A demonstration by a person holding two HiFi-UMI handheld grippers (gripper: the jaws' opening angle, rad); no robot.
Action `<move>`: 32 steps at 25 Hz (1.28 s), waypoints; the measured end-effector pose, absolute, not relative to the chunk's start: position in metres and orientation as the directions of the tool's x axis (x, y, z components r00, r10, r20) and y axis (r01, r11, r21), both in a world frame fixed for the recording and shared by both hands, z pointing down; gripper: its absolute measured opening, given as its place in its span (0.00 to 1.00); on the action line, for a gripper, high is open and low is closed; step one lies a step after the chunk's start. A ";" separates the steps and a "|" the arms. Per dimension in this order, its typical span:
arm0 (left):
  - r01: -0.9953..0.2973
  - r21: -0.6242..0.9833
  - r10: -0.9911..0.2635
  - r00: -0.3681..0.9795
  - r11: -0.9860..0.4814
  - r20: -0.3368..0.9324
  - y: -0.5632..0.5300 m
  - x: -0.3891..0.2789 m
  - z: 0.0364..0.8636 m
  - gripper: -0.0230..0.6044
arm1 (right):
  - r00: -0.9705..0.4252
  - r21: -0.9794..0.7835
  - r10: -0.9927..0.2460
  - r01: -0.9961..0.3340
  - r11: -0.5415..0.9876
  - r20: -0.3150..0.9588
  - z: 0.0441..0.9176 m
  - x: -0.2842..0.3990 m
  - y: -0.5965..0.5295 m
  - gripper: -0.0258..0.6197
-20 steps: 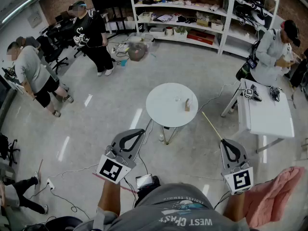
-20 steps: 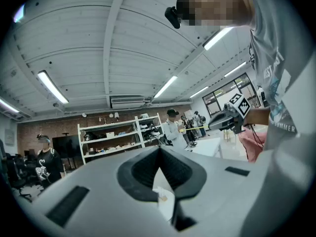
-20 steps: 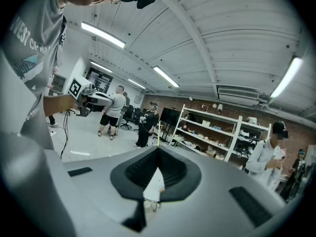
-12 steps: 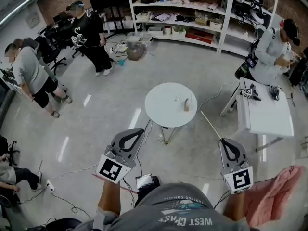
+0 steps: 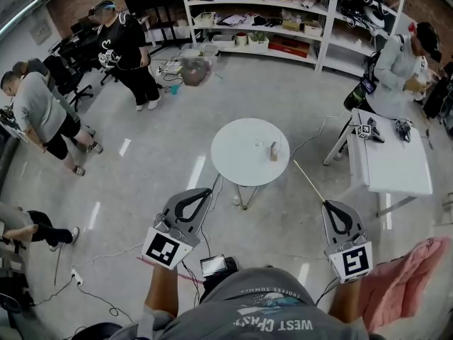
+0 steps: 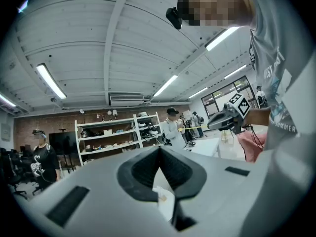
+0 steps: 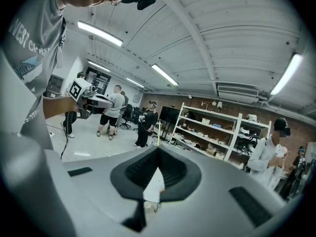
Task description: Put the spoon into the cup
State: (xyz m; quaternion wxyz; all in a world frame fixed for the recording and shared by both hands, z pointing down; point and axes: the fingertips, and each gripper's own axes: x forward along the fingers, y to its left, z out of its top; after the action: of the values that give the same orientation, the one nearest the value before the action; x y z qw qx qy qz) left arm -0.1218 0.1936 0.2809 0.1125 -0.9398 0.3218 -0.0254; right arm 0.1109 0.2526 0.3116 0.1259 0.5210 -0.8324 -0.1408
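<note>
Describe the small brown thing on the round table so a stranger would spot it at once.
In the middle of the open floor stands a round white table. On its right part stands a small brown thing, upright. Its only neighbour, a tiny clear item to its left, is paler and smaller.

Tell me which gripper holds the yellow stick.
The right gripper: a stick juts from its shut jaws toward the round table. The left gripper holds nothing.
</note>
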 end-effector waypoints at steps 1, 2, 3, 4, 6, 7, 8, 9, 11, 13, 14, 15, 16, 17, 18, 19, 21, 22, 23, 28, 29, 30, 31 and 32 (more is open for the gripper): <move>-0.597 -0.225 -0.609 0.793 -0.770 -0.023 0.192 -0.122 0.283 0.04 | -0.422 0.363 -0.904 -0.834 0.416 0.066 0.314 0.111 0.251 0.04; -0.595 -0.224 -0.607 0.795 -0.772 -0.021 0.189 -0.123 0.285 0.04 | -0.418 0.359 -0.906 -0.837 0.414 0.069 0.315 0.110 0.250 0.04; -0.592 -0.223 -0.604 0.797 -0.774 -0.019 0.187 -0.124 0.287 0.04 | -0.415 0.355 -0.907 -0.840 0.411 0.070 0.316 0.108 0.248 0.04; -0.589 -0.222 -0.601 0.799 -0.777 -0.019 0.185 -0.125 0.288 0.04 | -0.413 0.352 -0.908 -0.842 0.409 0.067 0.317 0.106 0.247 0.04; -0.583 -0.220 -0.595 0.804 -0.782 -0.015 0.180 -0.129 0.291 0.04 | -0.409 0.347 -0.910 -0.846 0.404 0.065 0.317 0.102 0.244 0.04; -0.580 -0.218 -0.592 0.806 -0.785 -0.013 0.178 -0.131 0.292 0.04 | -0.406 0.346 -0.912 -0.847 0.402 0.066 0.317 0.099 0.241 0.04; -0.578 -0.215 -0.589 0.808 -0.787 -0.013 0.175 -0.133 0.293 0.04 | -0.403 0.346 -0.913 -0.848 0.401 0.069 0.317 0.097 0.239 0.04; -0.576 -0.212 -0.587 0.810 -0.790 -0.013 0.172 -0.134 0.294 0.04 | -0.400 0.347 -0.914 -0.849 0.400 0.074 0.319 0.096 0.237 0.04; -0.570 -0.209 -0.581 0.814 -0.794 -0.014 0.167 -0.136 0.296 0.04 | -0.393 0.344 -0.916 -0.852 0.395 0.081 0.322 0.093 0.233 0.04; -0.564 -0.207 -0.573 0.819 -0.800 -0.016 0.161 -0.139 0.298 0.04 | -0.386 0.337 -0.919 -0.857 0.389 0.079 0.322 0.089 0.229 0.04; -0.561 -0.206 -0.571 0.821 -0.802 -0.015 0.159 -0.142 0.298 0.04 | -0.382 0.335 -0.921 -0.860 0.386 0.081 0.322 0.086 0.227 0.04; -0.558 -0.206 -0.568 0.823 -0.804 -0.014 0.156 -0.145 0.298 0.04 | -0.377 0.333 -0.922 -0.862 0.382 0.084 0.322 0.083 0.226 0.04; -0.555 -0.205 -0.565 0.825 -0.806 -0.014 0.154 -0.148 0.298 0.04 | -0.372 0.330 -0.924 -0.865 0.378 0.086 0.322 0.080 0.224 0.04; -0.551 -0.204 -0.561 0.828 -0.809 -0.013 0.151 -0.150 0.299 0.04 | -0.367 0.328 -0.926 -0.868 0.374 0.086 0.323 0.077 0.222 0.04; -0.547 -0.203 -0.556 0.831 -0.812 -0.013 0.148 -0.153 0.301 0.04 | -0.362 0.327 -0.928 -0.870 0.370 0.087 0.323 0.074 0.219 0.04; -0.542 -0.203 -0.551 0.834 -0.816 -0.012 0.145 -0.156 0.302 0.04 | -0.358 0.328 -0.929 -0.871 0.367 0.089 0.324 0.071 0.217 0.04; -0.531 -0.202 -0.541 0.841 -0.823 -0.009 0.139 -0.160 0.304 0.04 | -0.350 0.327 -0.933 -0.874 0.359 0.087 0.324 0.066 0.213 0.04; -0.527 -0.201 -0.536 0.844 -0.826 -0.010 0.137 -0.162 0.303 0.04 | -0.347 0.324 -0.934 -0.877 0.354 0.081 0.322 0.063 0.211 0.04; -0.522 -0.199 -0.530 0.848 -0.829 -0.012 0.136 -0.163 0.303 0.04 | -0.344 0.319 -0.936 -0.881 0.350 0.077 0.321 0.059 0.211 0.04; -0.506 -0.175 -0.514 0.858 -0.844 -0.004 0.132 -0.163 0.314 0.04 | -0.334 0.319 -0.937 -0.881 0.350 0.105 0.326 0.056 0.207 0.04; -0.502 -0.167 -0.510 0.860 -0.848 0.001 0.130 -0.160 0.317 0.04 | -0.333 0.318 -0.937 -0.881 0.350 0.110 0.328 0.057 0.204 0.04; -0.498 -0.154 -0.505 0.863 -0.853 0.004 0.127 -0.156 0.320 0.04 | -0.333 0.319 -0.936 -0.880 0.352 0.116 0.331 0.059 0.201 0.04; -0.495 -0.135 -0.500 0.866 -0.858 0.001 0.123 -0.151 0.323 0.04 | -0.337 0.322 -0.933 -0.876 0.359 0.124 0.333 0.060 0.197 0.04; -0.495 -0.113 -0.497 0.867 -0.861 -0.008 0.119 -0.145 0.323 0.04 | -0.346 0.325 -0.929 -0.871 0.369 0.129 0.334 0.060 0.193 0.04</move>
State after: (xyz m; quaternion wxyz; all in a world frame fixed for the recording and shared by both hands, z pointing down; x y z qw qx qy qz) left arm -0.1448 0.1189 0.3226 0.0557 -0.9647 0.2572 -0.0106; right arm 0.0599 0.1928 0.3339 0.1472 0.5527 -0.8142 -0.0999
